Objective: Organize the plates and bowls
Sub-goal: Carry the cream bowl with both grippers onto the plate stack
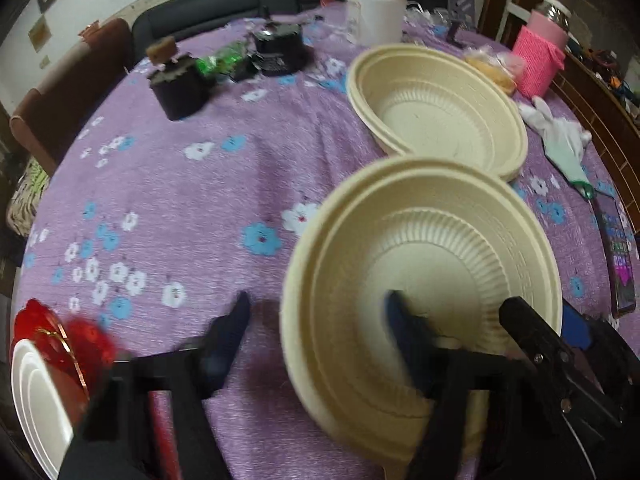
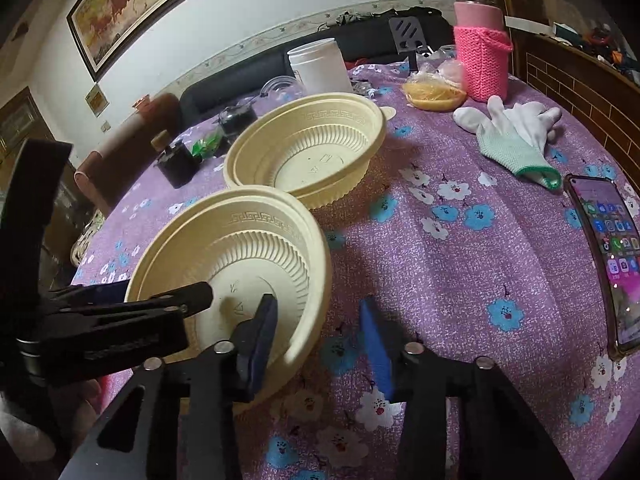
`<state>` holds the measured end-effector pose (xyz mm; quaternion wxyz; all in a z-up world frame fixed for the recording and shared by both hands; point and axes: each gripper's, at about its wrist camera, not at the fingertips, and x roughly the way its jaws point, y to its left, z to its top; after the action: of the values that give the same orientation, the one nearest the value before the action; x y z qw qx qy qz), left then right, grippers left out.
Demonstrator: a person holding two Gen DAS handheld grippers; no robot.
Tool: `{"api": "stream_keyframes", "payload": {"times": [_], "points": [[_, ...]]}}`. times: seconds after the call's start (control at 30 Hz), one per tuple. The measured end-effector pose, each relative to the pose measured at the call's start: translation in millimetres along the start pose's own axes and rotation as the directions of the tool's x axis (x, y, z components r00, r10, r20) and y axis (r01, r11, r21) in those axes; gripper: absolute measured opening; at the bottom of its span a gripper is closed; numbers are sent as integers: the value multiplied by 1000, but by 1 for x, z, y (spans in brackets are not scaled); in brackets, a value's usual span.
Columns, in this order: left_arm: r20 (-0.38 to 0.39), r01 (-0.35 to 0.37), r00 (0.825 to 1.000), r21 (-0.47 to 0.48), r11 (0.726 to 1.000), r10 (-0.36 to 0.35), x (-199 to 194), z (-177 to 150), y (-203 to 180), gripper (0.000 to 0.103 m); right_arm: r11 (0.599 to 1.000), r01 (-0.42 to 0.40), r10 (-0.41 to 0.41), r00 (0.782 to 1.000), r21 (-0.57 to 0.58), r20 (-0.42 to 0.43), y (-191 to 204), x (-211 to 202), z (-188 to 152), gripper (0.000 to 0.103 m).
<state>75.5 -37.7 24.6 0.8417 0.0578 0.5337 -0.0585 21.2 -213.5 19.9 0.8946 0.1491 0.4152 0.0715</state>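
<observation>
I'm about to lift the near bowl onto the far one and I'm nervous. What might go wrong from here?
1. Both grippers, left and right, straddle the near bowl's rim with open jaws; uneven closing may tip it.
2. The near bowl looks double-stacked, so only one layer may lift.
3. The phone lies close on the right; a swing could knock it.

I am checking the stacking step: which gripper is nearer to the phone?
Right. The right gripper straddles the near bowl's rim on the side facing the phone; the left gripper straddles its opposite rim.
</observation>
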Motion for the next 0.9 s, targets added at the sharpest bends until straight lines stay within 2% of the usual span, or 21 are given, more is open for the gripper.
{"api": "stream_keyframes", "payload": {"times": [0.03,0.07,0.13,0.23,0.4,0.6,0.73,0.9], "points": [[-8,25,1000,0,1000,-25,0,1,-2,29,1000,-14,14,1000,5,-3,0,1,0,38],[-14,27,1000,-1,1000,-27,-1,0,-3,25,999,-36,36,999,10,-2,0,1,0,25],[1,17,1000,-2,1000,-17,-8,-2,-5,25,1000,-30,30,1000,1,3,2,0,-1,24],[49,-8,999,27,1000,7,-25,-9,-7,25,999,-52,52,999,11,17,1,-4,-3,21],[90,11,996,8,1000,-12,-57,-27,3,25,995,-102,103,994,-8,49,10,-14,-5,21],[163,25,986,-35,999,-19,-106,-67,41,31,970,-243,243,969,-2,43,38,-36,-16,21],[197,11,980,-103,995,10,-128,-89,79,40,958,-281,283,959,-63,25,91,-52,-26,21],[232,-32,969,-218,975,84,-148,-113,144,41,934,-305,310,951,-187,-6,162,-54,-33,22]]}}
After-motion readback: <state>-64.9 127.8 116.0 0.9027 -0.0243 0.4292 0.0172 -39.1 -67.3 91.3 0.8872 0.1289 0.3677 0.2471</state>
